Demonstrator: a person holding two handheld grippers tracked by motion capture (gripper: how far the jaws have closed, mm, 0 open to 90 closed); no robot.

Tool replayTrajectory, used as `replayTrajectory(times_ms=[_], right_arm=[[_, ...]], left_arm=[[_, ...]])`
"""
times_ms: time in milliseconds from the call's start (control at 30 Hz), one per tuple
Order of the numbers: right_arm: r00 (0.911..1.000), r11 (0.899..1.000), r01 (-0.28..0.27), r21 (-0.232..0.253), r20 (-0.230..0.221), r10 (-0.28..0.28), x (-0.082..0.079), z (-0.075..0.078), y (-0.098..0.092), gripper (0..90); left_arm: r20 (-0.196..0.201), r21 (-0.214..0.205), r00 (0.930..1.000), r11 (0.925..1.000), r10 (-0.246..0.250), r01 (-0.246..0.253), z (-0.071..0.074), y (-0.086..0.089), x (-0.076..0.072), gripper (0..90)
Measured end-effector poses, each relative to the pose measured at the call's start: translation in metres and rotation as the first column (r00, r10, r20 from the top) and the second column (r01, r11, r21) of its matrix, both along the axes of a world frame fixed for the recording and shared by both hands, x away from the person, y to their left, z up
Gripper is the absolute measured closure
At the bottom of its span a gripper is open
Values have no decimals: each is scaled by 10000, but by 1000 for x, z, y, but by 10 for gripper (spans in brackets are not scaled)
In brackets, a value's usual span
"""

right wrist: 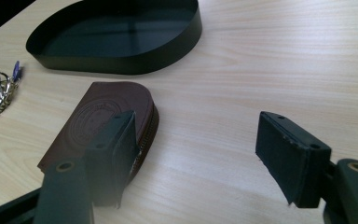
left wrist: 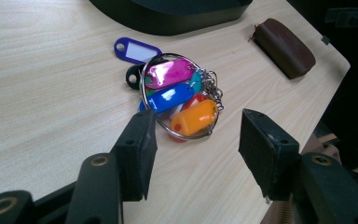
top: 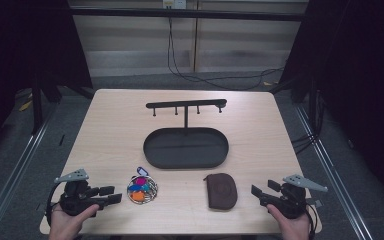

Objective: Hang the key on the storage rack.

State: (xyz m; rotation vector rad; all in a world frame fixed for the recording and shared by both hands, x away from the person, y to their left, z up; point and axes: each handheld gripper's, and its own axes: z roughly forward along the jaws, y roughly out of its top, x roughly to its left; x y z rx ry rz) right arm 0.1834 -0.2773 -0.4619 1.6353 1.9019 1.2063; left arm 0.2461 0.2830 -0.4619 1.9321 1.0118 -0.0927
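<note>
Two black two-jaw grippers near the table's front edge, left gripper [top: 111,195] jaws wide and empty, just beside the metal ring of coloured plastic key tags [top: 142,188], right gripper [top: 260,192] jaws wide and empty, near the brown leather zip pouch [top: 220,190], bare wood between, black oval metal tray [top: 185,148] behind.

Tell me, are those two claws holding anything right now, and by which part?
Nothing is held. The left gripper stands open short of the keys; the right gripper stands open beside the pouch.
</note>
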Motion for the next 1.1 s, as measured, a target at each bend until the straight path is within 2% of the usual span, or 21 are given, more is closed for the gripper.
replayTrajectory(times_ms=[33, 100, 233, 433, 500, 533, 700, 733, 800, 900, 967, 1033, 1067, 1100], right_arm=[[10000, 10000, -25, 25, -58, 25, 0, 0, 1, 277], [9999, 10000, -64, 7, -109, 64, 1, -1, 2, 275], [9995, 9999, -136, 45, -294, 138, 3, -4, 2, 253], [9990, 9997, -259, -14, -353, 259, 4, -5, 3, 253], [9991, 9997, -247, 7, -347, 247, 3, -4, 4, 253], [9991, 9996, -278, -58, -324, 276, 3, -4, 4, 253], [9991, 9993, -260, -264, -349, 251, 2, -4, 6, 266], [9992, 9993, -264, -247, -314, 256, 3, -4, 6, 267], [9991, 9992, -368, -144, -237, 365, 3, -3, 6, 271], [9984, 9984, -521, -204, -222, 517, 3, -4, 7, 274], [9981, 9981, -571, -243, -237, 565, 3, -4, 8, 273], [9982, 9982, -550, -256, -263, 544, 3, -4, 8, 267], [9982, 9983, -530, -253, -280, 523, 3, -4, 8, 267], [9982, 9984, -519, -221, -309, 512, 3, -4, 8, 267]], left_arm=[[-24, -67, 10000, 10000, 15, -15, 0, 0, 1, 461], [-275, -557, 9996, 9984, 40, -56, -1, 3, 3, 457], [-609, -742, 9980, 9970, 168, -214, -3, 6, 4, 466], [-533, -398, 9986, 9992, -9, -12, -2, 5, 4, 503], [-460, -78, 9988, 9999, -139, 135, -1, 3, 3, 511], [-563, -89, 9984, 9999, -108, 103, 0, 2, 2, 517], [-474, 249, 9973, 9980, -561, 574, 8, -7, -4, 561], [-523, 455, 9960, 9961, -727, 751, 9, -10, -3, 583], [-634, 520, 9940, 9944, -891, 925, 9, -13, 0, 607], [-819, 147, 9944, 9976, -661, 675, 11, -12, 4, 635], [-768, 121, 9959, 9987, -483, 494, 15, -11, 8, 636], [-847, -93, 9955, 9991, -429, 423, 17, -10, 12, 636], [-840, -130, 9957, 9992, -392, 382, 19, -11, 14, 636], [-732, 56, 9964, 9990, -430, 435, 21, -12, 15, 629]])
